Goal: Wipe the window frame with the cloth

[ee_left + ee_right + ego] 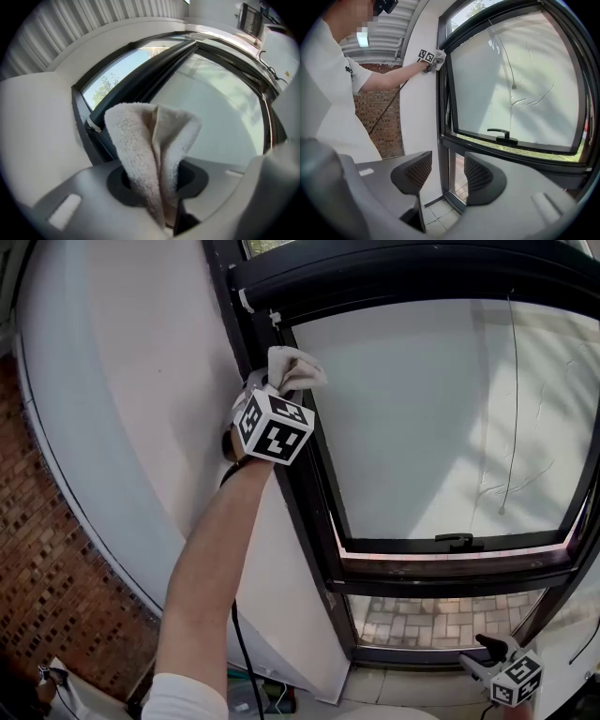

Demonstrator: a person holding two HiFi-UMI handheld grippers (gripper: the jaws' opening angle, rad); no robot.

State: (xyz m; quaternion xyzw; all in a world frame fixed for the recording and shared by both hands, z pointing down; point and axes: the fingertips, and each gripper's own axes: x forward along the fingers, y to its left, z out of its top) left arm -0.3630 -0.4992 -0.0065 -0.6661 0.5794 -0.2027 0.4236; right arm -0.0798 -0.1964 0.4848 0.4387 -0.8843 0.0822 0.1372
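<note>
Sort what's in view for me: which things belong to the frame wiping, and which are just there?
In the job: cloth, clamped in the left hand-held gripper; black window frame beside it.

Just there: right hand-held gripper, open and empty, held low; window handle; brick wall; black cable.

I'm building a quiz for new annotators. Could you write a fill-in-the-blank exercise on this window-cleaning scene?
1. The left gripper is shut on a folded ____.
2. The fingers of the right gripper are ____, with nothing between them.
3. The window frame is ____ in colour.
4. The window handle sits on the sash's ____ rail.
Missing words: cloth; apart; black; bottom.
</note>
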